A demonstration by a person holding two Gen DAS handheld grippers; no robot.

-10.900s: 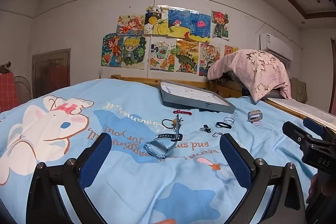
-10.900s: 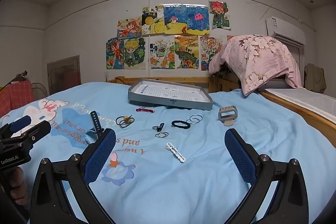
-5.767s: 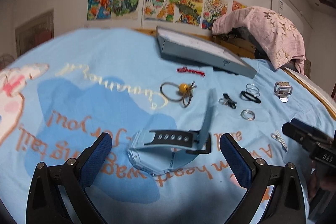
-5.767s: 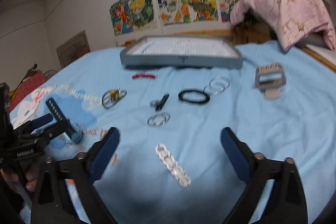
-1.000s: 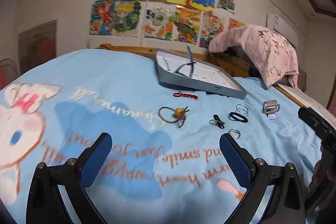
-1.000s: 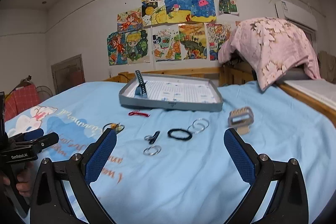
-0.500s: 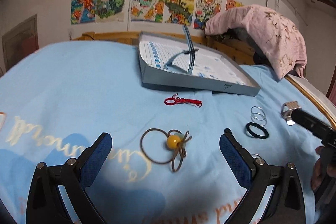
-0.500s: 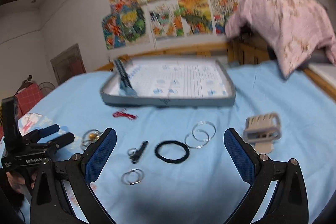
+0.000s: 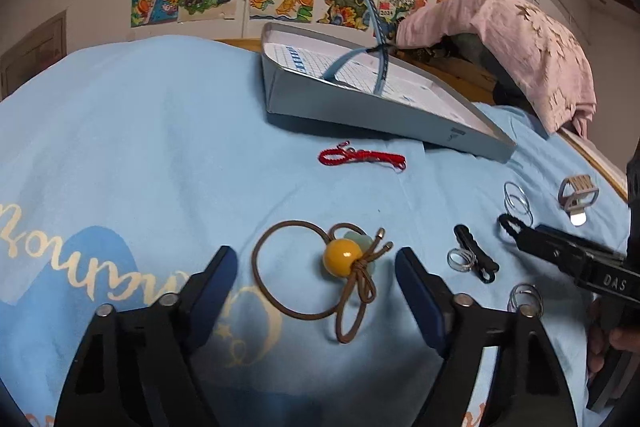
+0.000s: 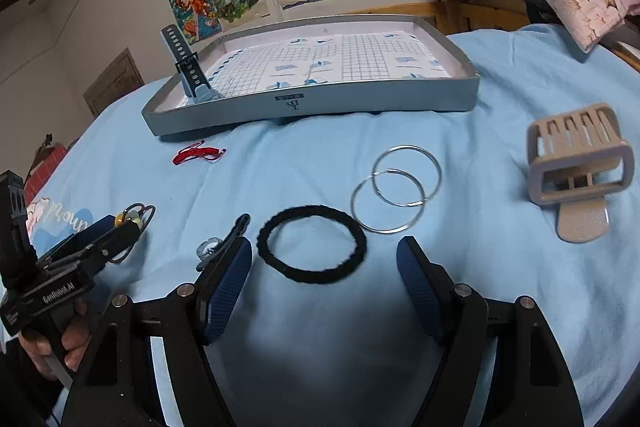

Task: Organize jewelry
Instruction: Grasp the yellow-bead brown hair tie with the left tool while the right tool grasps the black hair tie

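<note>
A: What has changed?
B: Both grippers have just been narrowing. The left gripper [image 9: 316, 263] now brackets the brown hair tie [image 9: 320, 275] on the bed [image 9: 140, 147], pads not touching; the right gripper [image 10: 324, 263] likewise straddles the black hair tie [image 10: 311, 243].
A: Meaning?
B: Probably two pickups for the tray [image 10: 360, 99], where the watch [image 10: 188, 71] already lies.
A: Pose?
B: Both angled downward.
</note>
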